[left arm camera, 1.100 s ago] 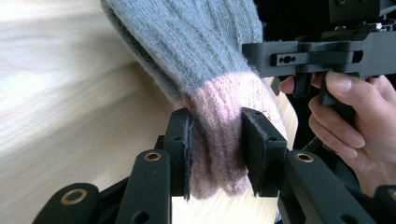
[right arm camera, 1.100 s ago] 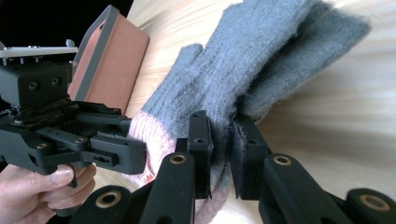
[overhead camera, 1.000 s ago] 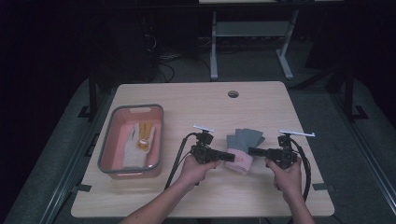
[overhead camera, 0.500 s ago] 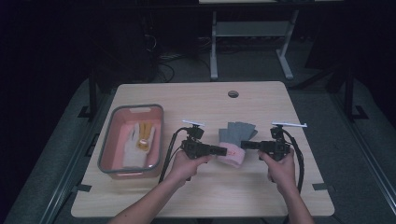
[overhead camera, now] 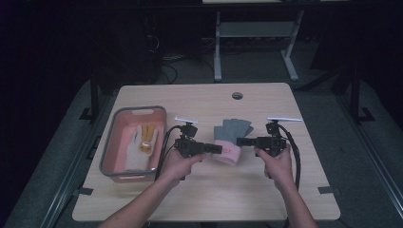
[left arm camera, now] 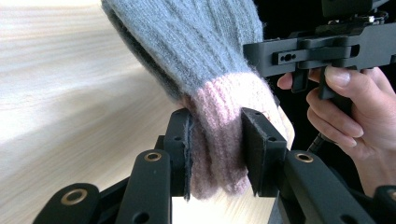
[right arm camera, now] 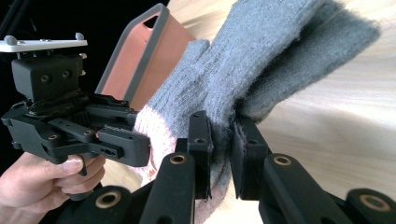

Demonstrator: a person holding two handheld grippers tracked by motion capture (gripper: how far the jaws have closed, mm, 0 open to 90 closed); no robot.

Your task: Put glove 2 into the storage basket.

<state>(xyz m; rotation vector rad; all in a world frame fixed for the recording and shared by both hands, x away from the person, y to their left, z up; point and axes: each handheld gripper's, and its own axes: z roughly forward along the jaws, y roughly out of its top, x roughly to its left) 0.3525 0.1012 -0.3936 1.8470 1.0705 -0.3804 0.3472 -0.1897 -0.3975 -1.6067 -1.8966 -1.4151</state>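
A grey knitted glove point(overhead camera: 233, 129) with a pink cuff is held between both grippers, a little above the middle of the wooden table point(overhead camera: 214, 190). My left gripper point(overhead camera: 218, 149) is shut on the pink cuff point(left arm camera: 217, 154), its pads squeezing the knit from both sides. My right gripper point(overhead camera: 239, 141) is shut on the grey part of the glove point(right arm camera: 222, 154) just past the cuff. The glove's fingers point(right arm camera: 280, 42) hang away from the jaws toward the table. The two grippers point at each other.
A pink tray with a grey rim point(overhead camera: 138, 110) stands at the table's left and holds a white glove and a yellow one point(overhead camera: 142, 140). A round cable hole point(overhead camera: 237, 95) lies near the far edge. Cables trail from both grippers.
Both hands have moved left and up in the high view, carrying the glove with them toward the tray. Both grips stayed as they were.
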